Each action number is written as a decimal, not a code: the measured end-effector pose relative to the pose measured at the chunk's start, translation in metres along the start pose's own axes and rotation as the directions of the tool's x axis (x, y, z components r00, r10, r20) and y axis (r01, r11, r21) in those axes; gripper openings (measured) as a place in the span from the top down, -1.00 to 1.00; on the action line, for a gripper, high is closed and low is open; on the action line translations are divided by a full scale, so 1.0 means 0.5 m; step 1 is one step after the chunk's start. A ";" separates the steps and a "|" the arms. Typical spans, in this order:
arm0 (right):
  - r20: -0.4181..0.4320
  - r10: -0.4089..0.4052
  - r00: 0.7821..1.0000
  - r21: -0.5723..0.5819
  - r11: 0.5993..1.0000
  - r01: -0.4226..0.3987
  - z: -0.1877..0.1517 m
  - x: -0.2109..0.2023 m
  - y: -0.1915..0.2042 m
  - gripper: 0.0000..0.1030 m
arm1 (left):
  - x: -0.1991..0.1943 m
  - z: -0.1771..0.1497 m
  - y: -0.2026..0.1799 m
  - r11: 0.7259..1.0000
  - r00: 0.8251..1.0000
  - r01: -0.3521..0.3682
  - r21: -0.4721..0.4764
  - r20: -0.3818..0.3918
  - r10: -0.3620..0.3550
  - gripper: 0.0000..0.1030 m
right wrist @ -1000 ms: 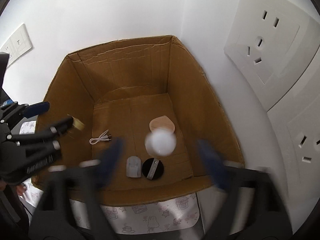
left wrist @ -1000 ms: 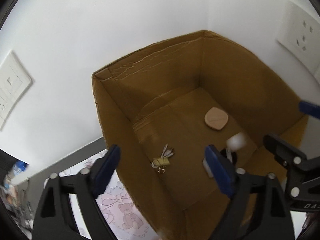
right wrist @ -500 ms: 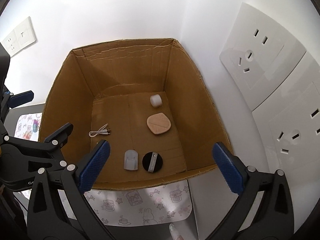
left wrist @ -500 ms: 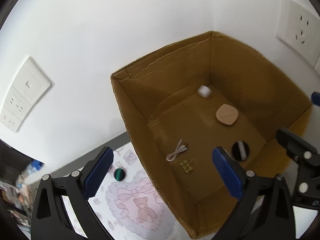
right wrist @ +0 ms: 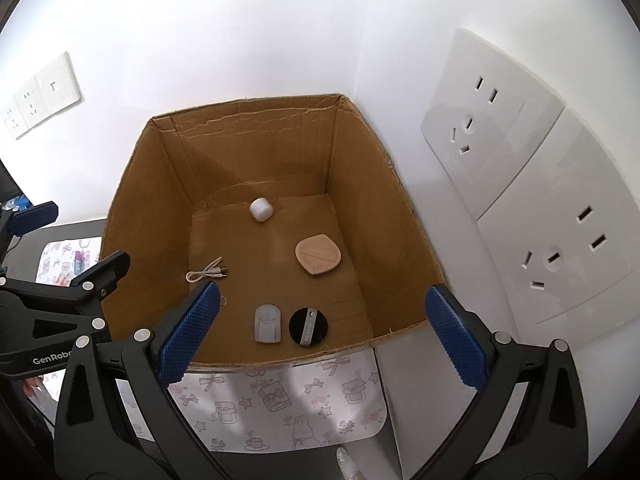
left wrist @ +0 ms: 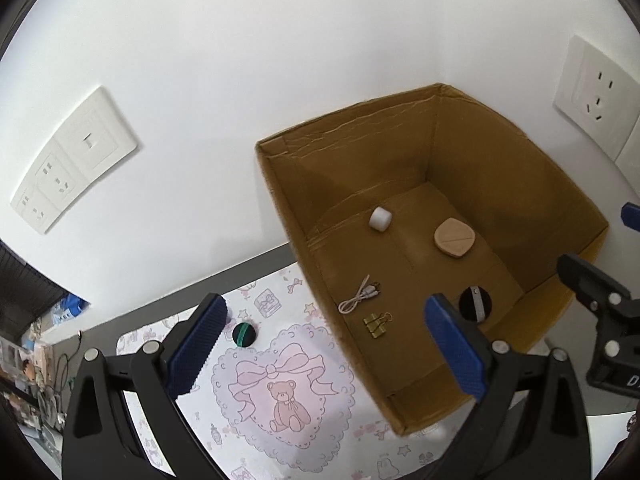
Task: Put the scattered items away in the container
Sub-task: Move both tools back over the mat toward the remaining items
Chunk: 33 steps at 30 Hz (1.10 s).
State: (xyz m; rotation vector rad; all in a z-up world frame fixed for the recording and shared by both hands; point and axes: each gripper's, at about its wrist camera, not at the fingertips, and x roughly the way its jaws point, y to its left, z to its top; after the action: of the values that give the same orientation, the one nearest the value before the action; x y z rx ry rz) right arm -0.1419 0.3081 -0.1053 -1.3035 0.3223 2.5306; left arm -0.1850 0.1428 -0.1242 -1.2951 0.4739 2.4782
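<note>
Both tools stood wide and empty, the left tool (left wrist: 324, 344) having just opened with nothing between its jaws, the right tool (right wrist: 320, 332) above the open brown cardboard box (right wrist: 132, 184). A round black-and-green item (left wrist: 244, 334) remained on the bear-printed mat (left wrist: 288, 420); the left tool should probably descend squarely over it. Grey surface (left wrist: 160, 304), white socketed walls.

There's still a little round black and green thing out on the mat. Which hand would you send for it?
Probably the left. The left gripper hangs open just above the black and green disc on the mat; the right gripper faces into the box.
</note>
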 end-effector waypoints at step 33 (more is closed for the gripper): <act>0.107 0.187 0.976 -0.129 0.976 -0.173 -0.062 -0.127 0.404 -1.00 | -0.073 -0.312 0.503 0.942 0.979 -0.194 -0.274 -0.116 0.168 -0.92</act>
State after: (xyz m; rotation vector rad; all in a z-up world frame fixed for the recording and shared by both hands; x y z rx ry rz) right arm -0.1521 0.1002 -0.0564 -1.2071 0.2801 2.8055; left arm -0.1551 -0.1534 -0.1409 -1.5424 0.2743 2.7270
